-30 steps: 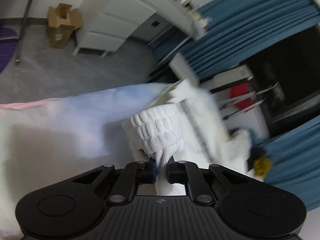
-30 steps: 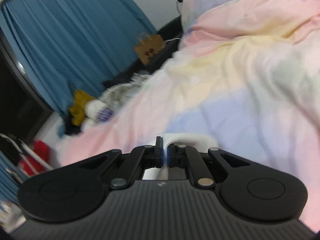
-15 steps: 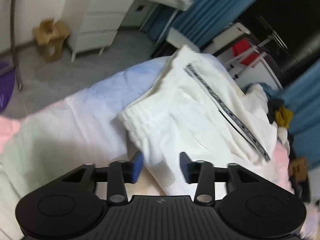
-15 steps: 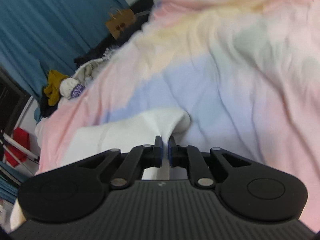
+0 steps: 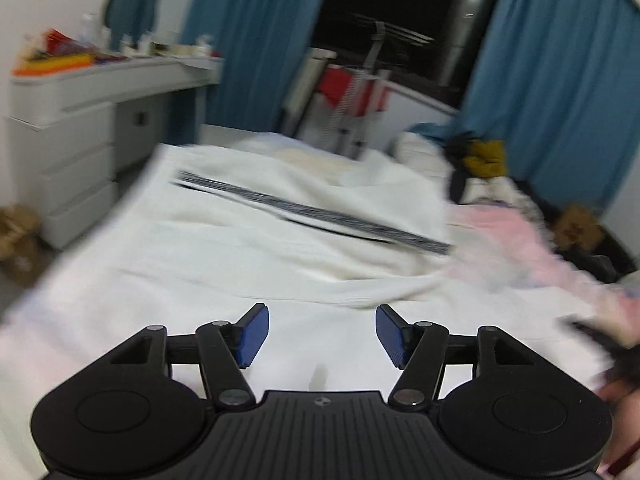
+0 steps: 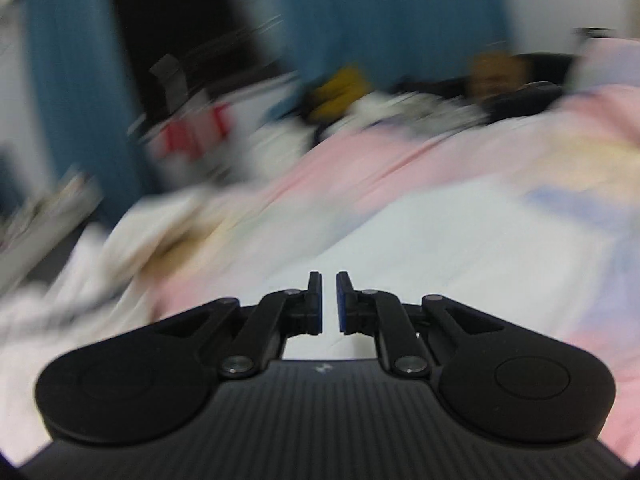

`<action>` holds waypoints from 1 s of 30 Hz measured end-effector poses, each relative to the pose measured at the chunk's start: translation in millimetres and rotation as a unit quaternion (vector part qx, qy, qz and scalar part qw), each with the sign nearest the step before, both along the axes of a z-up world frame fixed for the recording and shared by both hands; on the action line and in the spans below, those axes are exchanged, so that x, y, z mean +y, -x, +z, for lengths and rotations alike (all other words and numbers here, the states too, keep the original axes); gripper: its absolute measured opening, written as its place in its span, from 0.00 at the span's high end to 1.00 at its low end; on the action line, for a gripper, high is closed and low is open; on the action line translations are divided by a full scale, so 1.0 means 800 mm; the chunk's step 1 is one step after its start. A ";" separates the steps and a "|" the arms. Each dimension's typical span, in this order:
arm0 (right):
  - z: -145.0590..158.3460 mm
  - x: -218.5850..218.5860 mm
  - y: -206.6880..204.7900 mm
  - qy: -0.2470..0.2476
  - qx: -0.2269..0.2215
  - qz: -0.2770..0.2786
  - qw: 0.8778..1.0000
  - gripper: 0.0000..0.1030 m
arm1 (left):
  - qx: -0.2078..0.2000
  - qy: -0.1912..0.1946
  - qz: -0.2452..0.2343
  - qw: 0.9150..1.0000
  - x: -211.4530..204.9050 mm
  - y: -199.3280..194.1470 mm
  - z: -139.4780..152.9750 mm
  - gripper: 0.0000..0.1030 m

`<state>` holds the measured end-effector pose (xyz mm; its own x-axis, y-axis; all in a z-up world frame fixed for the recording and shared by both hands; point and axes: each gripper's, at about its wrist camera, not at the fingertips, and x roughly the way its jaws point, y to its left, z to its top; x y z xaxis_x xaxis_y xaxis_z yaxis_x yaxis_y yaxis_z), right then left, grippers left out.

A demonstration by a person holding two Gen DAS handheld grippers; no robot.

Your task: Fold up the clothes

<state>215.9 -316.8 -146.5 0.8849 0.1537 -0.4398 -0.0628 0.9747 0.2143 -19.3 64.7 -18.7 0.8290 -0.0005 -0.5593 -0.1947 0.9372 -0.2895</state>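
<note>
pretty blurry shot, right tongs nearly closed with just a thin gap, white cloth right under the tips, pastel duvet across the bed, blue curtains behind, yellow garment in a pile

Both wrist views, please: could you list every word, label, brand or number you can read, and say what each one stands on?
No text can be read in either view.
left gripper: a small pale emblem on its black body, too small to read.
right gripper: the same kind of emblem, blurred.
white garment: a dark patterned stripe, no legible lettering.
</note>
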 end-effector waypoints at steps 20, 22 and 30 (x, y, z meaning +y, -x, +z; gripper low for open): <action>-0.097 0.129 0.006 0.180 -0.045 0.137 0.973 0.91 | 0.032 0.025 -0.070 0.997 -0.051 -0.075 -0.114 0.40; -0.098 0.136 0.008 0.199 -0.050 0.132 0.970 0.89 | 0.031 0.023 -0.075 0.996 -0.054 -0.072 -0.115 0.40; -0.102 0.150 0.013 0.255 -0.064 0.098 0.960 0.70 | 0.027 0.021 -0.073 0.997 -0.055 -0.067 -0.115 0.40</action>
